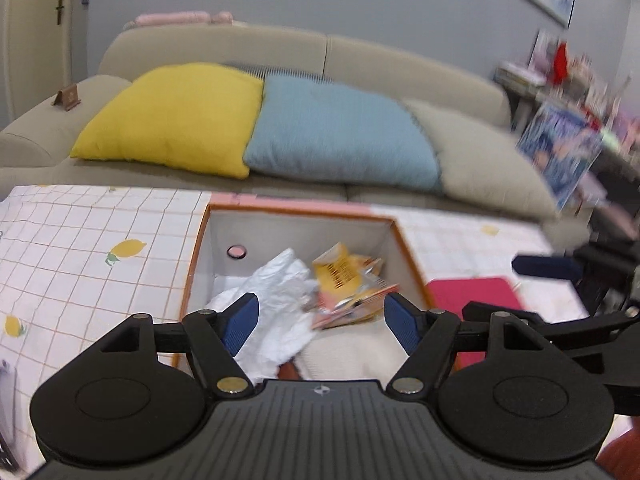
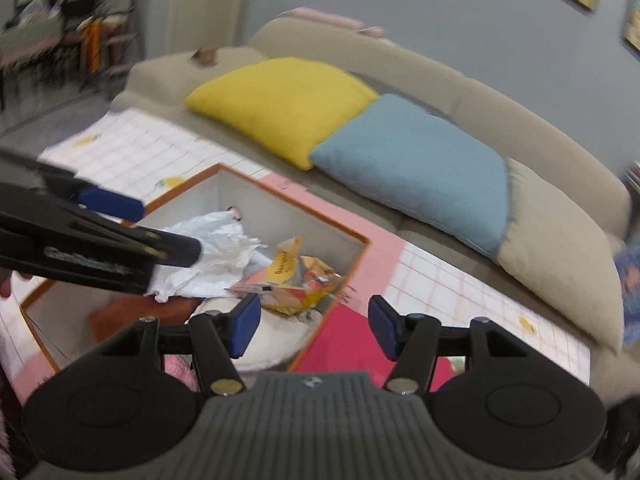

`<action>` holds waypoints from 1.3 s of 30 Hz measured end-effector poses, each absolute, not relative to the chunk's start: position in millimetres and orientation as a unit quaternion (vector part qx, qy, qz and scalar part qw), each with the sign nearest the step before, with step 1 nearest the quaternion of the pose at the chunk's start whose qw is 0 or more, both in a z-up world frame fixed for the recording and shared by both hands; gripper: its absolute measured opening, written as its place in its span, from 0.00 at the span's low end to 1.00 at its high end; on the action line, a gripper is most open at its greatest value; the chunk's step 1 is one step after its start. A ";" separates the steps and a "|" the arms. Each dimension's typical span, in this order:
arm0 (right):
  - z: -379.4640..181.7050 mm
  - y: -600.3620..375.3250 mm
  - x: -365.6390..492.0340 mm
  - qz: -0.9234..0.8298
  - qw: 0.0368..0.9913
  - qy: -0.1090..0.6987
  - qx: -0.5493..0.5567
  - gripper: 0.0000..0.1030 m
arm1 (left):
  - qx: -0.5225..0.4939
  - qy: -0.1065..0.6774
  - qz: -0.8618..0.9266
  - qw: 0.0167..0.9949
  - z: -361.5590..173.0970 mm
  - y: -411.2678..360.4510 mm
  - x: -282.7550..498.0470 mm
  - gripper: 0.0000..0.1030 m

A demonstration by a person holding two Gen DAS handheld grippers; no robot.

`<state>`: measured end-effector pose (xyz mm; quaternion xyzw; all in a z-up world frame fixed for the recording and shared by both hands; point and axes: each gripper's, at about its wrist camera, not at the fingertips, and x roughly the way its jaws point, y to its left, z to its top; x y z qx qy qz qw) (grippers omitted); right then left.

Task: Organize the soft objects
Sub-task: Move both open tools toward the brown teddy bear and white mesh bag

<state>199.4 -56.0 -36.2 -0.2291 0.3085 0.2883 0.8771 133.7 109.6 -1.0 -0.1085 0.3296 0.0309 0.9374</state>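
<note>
Left gripper point(image 1: 320, 322) and right gripper point(image 2: 313, 326): jaws wide, empty. Box point(image 1: 296, 216) of wrappers point(image 1: 344, 276) lies directly ahead, below both.

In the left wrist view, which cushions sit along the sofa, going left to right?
yellow cushion → blue cushion → beige cushion

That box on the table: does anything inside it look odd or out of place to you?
Yes. In the orange-rimmed box, a crumpled yellow snack wrapper and a wad of white paper or plastic lie on top of a cream soft item. They look like litter, not soft things to organize. Nothing looks spilled or broken.
</note>
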 end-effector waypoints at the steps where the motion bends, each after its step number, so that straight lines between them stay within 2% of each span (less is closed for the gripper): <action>1: -35.1 -63.5 196.2 0.281 0.883 0.308 -0.217 0.58 | -0.109 0.319 0.030 0.941 2.4 105.9 127.2 0.82; 5: -30.0 -97.0 176.0 0.239 0.905 0.307 -0.171 0.58 | -0.106 0.283 0.021 0.953 12.1 85.3 100.8 0.82; 13: -42.6 -167.1 138.9 0.150 0.926 0.332 -0.096 0.61 | -0.118 0.263 -0.024 0.957 6.7 36.7 70.2 0.82; 27: -72.9 -238.3 111.3 0.074 0.915 0.390 -0.072 0.61 | -0.108 0.332 -0.111 0.931 -22.9 -37.2 74.8 0.80; 33: -76.3 -255.4 122.4 0.056 0.922 0.378 -0.054 0.61 | -0.097 0.339 -0.118 0.928 -22.4 -50.8 89.0 0.80; 39: -87.1 -265.1 143.6 0.031 0.930 0.357 -0.086 0.61 | -0.079 0.343 -0.136 0.926 -19.9 -69.8 110.9 0.80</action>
